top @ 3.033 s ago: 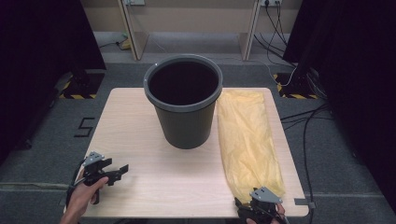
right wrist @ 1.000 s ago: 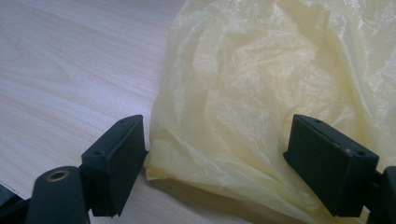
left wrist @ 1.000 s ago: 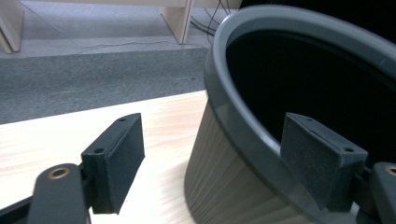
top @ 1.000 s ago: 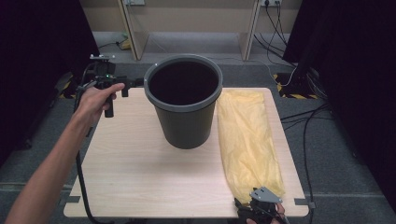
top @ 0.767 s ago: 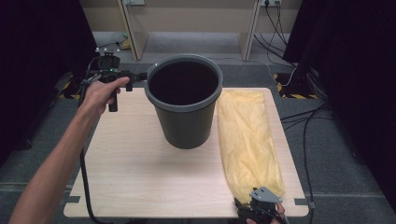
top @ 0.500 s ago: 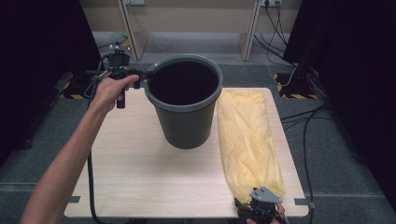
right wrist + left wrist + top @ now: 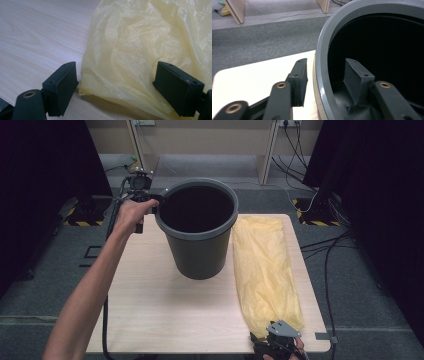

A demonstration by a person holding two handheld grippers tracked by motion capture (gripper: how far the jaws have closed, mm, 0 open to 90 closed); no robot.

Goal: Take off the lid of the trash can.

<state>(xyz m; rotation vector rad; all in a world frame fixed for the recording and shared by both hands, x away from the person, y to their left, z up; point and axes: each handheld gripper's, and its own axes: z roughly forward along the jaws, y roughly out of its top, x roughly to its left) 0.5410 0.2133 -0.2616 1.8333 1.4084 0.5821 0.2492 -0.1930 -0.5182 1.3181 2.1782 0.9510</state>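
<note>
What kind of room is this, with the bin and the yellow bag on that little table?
Probably a lab or recording booth, not a home: a lone wooden table on grey carpet, black curtains on both sides, cables trailing across the floor and hazard-striped tape near the curtains.

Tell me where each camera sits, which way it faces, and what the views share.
High view: above the person's side, looking forward and down on the table; forearm, left tongs, right tongs.
Left gripper view: on the left tongs, straddling the bin rim; two black jaws.
Right gripper view: on the right tongs, facing the yellow bag; open jaws.
Shared: bin, bag.
</note>
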